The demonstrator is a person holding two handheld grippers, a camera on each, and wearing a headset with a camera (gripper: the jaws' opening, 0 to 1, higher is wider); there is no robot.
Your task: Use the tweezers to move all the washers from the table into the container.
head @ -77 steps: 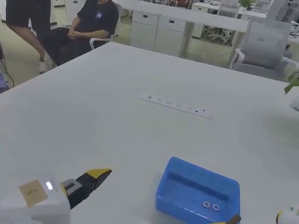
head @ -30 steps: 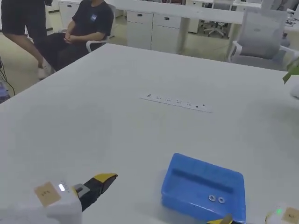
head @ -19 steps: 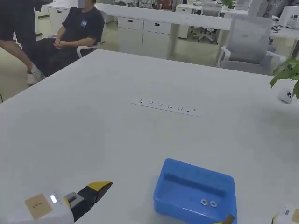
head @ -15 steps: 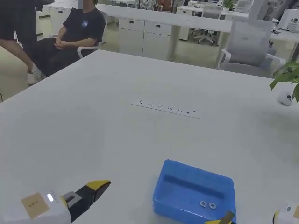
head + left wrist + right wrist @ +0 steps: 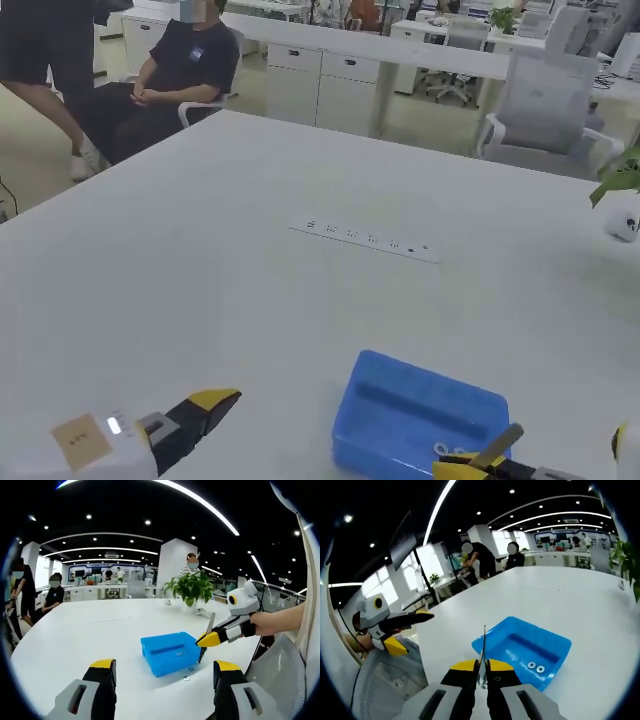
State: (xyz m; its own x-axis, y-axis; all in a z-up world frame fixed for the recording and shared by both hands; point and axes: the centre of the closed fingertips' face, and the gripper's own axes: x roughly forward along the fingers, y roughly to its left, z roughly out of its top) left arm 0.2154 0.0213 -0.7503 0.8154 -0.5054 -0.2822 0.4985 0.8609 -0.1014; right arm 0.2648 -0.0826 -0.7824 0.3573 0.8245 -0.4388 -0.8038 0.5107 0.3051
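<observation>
White desks [image 5: 380, 47] under ceiling lights [image 5: 200, 501]

Left gripper [image 5: 165, 664] held low, jaws spread wide; right gripper [image 5: 481, 666] jaws pinched on tweezers [image 5: 484, 645]; forearm [image 5: 275, 622] outstretched behind it.

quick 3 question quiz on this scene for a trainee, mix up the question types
1. True or false: the blue container already holds two washers.
2. Pick one: what is the right gripper holding? A) a washer B) tweezers C) nothing
3. Fill the gap: the left gripper has its jaws ____, with nothing between them.

Key: 1 true. 2 B, the jaws are shut on the tweezers, which point toward the container. 3 open.
</observation>
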